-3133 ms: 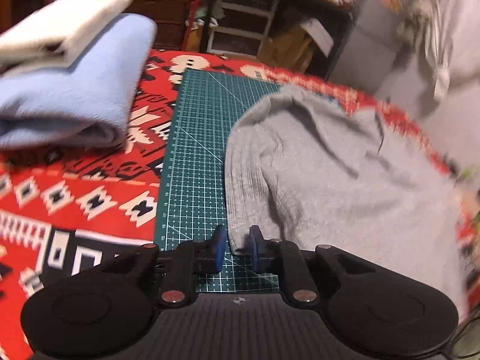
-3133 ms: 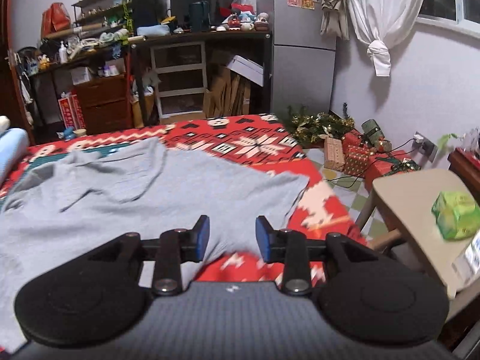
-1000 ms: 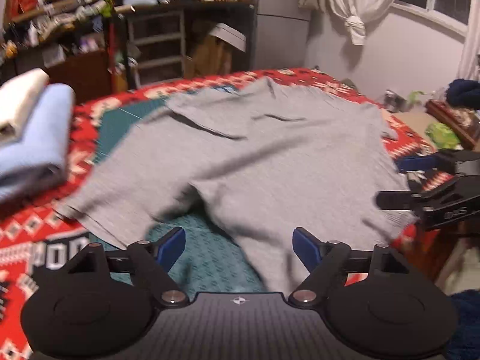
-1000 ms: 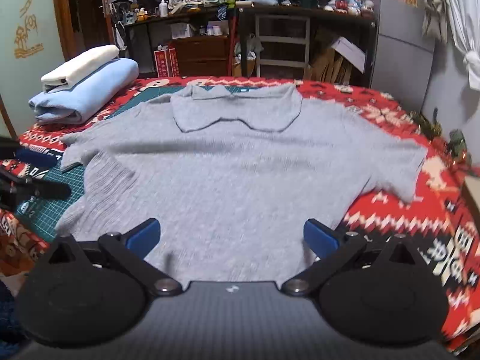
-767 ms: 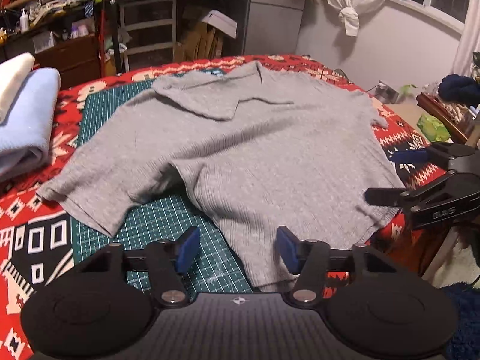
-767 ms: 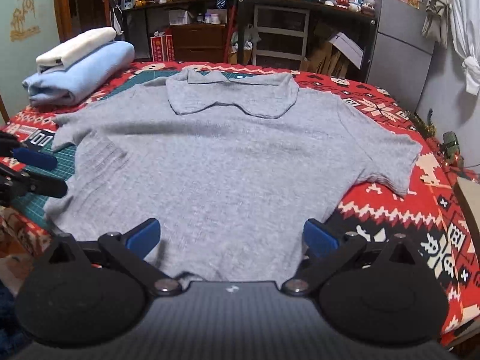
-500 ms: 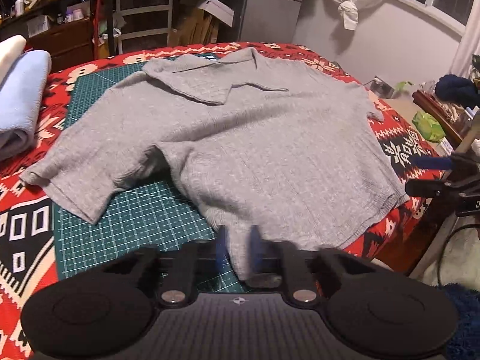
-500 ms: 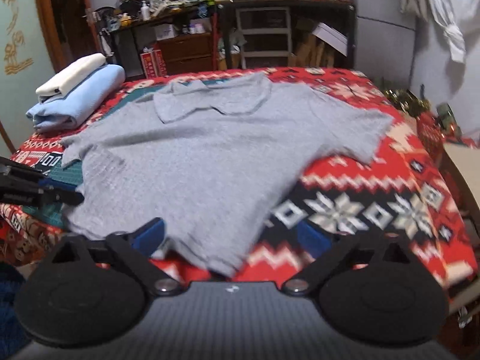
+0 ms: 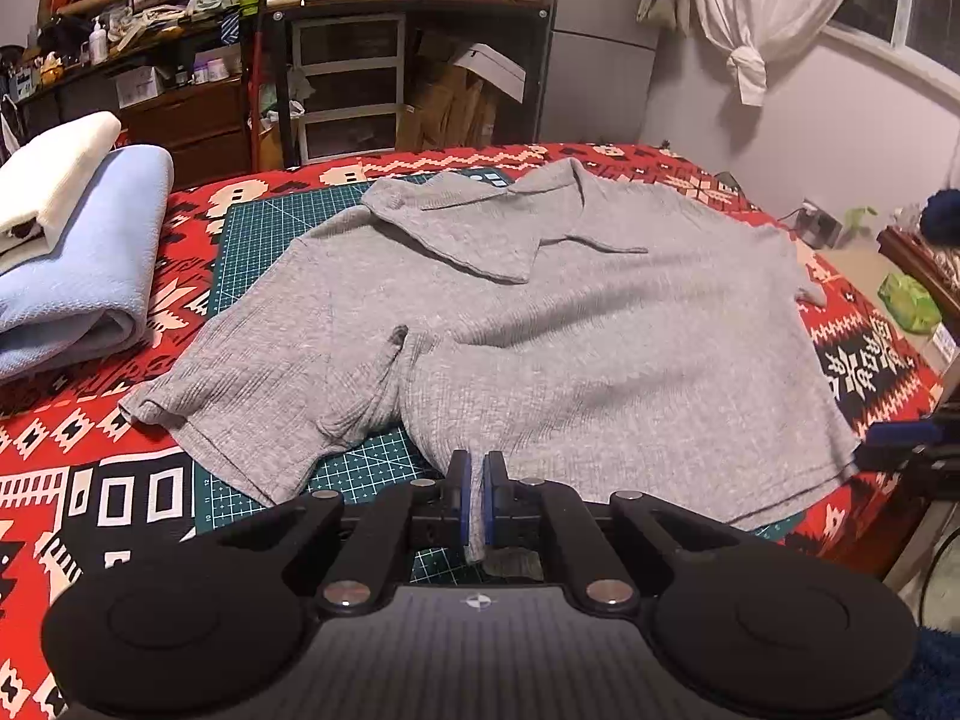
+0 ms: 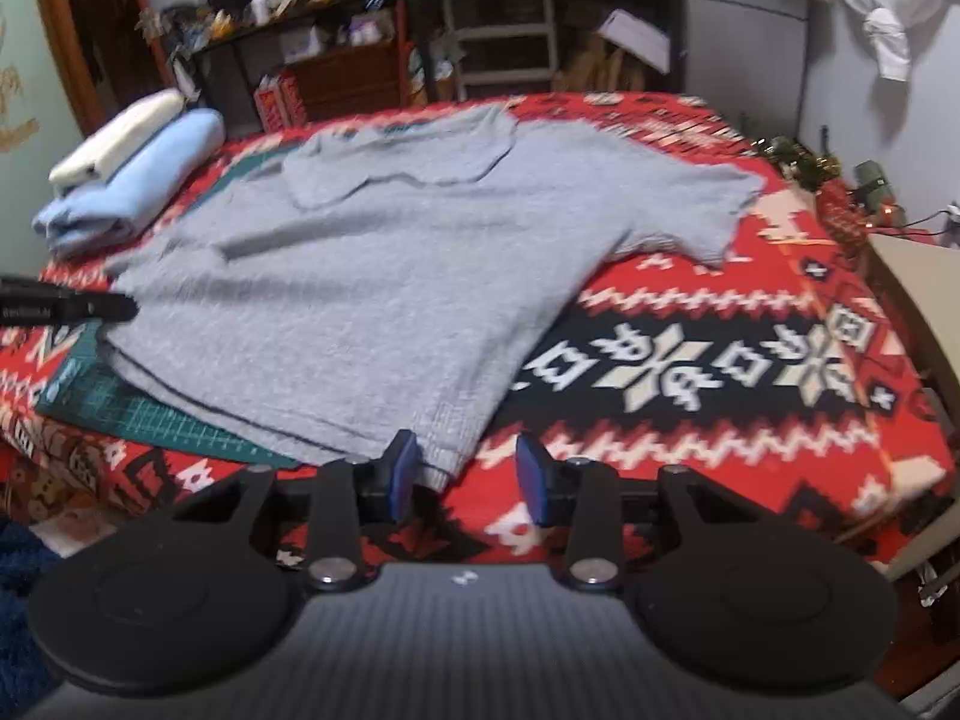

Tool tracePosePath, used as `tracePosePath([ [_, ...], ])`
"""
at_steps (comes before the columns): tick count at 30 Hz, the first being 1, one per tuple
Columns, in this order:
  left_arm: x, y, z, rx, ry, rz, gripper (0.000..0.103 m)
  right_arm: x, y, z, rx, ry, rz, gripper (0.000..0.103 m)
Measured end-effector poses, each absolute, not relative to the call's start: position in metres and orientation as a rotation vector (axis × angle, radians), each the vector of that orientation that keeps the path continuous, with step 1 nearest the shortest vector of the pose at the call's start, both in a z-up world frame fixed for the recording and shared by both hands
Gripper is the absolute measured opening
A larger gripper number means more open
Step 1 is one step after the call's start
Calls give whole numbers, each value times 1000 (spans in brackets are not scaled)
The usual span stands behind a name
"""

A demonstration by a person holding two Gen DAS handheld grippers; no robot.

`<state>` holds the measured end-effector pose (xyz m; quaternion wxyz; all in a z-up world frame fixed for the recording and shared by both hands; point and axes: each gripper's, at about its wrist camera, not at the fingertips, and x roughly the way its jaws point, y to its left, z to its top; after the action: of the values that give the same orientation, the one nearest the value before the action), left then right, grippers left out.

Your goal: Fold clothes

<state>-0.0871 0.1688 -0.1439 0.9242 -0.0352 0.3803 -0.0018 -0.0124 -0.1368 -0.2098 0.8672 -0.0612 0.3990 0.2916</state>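
left wrist: left gripper (image 9: 476, 498) jaws clenched on grey shirt (image 9: 540, 330) hem; right gripper (image 10: 468, 477) jaws closing, seemingly unclamped.

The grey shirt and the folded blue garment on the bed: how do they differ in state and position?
The grey shirt lies spread flat; the blue garment is folded thick. The shirt rests partly on the green mat; the blue one lies beside it, under a white folded piece. The left gripper pinches only the shirt's hem. Both lie on the red blanket.
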Motion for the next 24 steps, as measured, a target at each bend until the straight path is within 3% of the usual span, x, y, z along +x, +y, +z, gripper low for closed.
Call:
tracePosePath([
  [1, -87, 168, -144, -72, 781, -7, 4, -12, -131, -212, -155, 836, 620, 36],
  [3, -89, 166, -144, -68, 782, -15, 4, -14, -123, -211, -185, 821, 633, 5],
  [13, -92, 150, -137, -41, 757, -65, 4, -15, -72, -179, -421, 632, 697, 9],
  [15, -91, 151, -138, -48, 765, -65, 4, -14, -61, -182, -432, 632, 728, 20],
  [24, -92, 161, -148, -101, 806, -54, 4, -10, -82, -186, -201, 693, 774, 36],
])
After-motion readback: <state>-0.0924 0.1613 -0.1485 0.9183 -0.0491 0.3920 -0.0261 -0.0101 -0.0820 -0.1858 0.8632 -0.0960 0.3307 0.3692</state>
